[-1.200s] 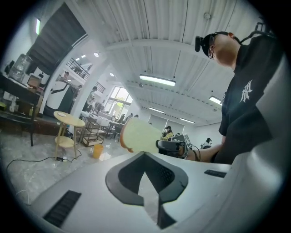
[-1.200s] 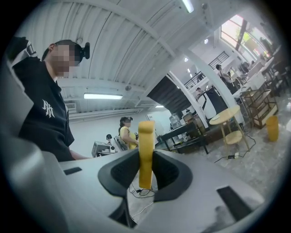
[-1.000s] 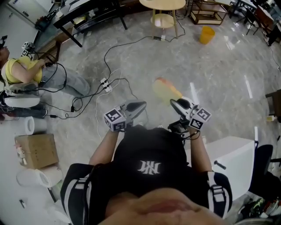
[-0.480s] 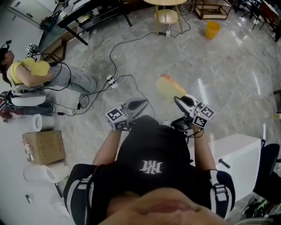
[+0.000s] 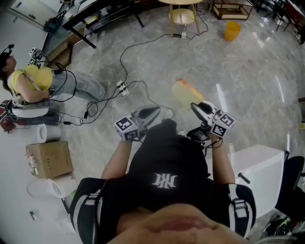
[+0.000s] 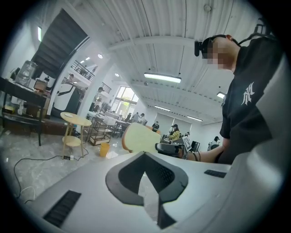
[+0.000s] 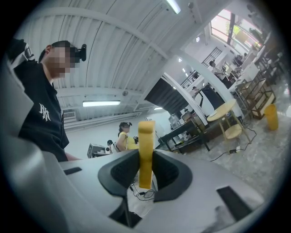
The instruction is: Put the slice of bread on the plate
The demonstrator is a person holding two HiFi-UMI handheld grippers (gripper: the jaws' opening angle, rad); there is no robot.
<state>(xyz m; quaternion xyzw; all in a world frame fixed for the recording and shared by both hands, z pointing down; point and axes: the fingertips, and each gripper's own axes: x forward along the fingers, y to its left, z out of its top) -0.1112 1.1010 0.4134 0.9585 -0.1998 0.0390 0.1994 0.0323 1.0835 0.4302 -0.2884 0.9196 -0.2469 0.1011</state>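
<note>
Clamping the slice of bread [image 7: 146, 136] by its lower part, the fingers [image 7: 169, 173] of the right gripper [image 5: 195, 107] press on its two flat faces. The slice stands upright and edge-on between them, with most of it rising free above the grip. Such a low hold probably leaves the far end free to be laid down first, though soft crumb may crease under the pinch. The left gripper [image 5: 155, 112] hangs just beside it at about the same height, its fingers [image 6: 125, 175] brought together at the tips with nothing between them. It seems to be merely waiting, out of the bread's way. Both grippers point away from the person's body, and the slice is in the air over the marble floor [image 5: 248, 81], touching nothing but the fingers. No plate shows in any view, so I cannot tell where the bread must go. Ahead there is wide open room. Cables [image 5: 128, 62] and a power strip [image 5: 122, 87] lie on the floor below and to the left, and a round wooden table [image 5: 181, 14] and a yellow bin [image 5: 231, 30] stand well apart at the far side. Closer edges are at the sides: a white box-shaped unit [image 5: 257, 167] near the right elbow and a cardboard box [image 5: 50, 159] to the left. A seated person in yellow [image 5: 33, 78] is beyond that box.
</note>
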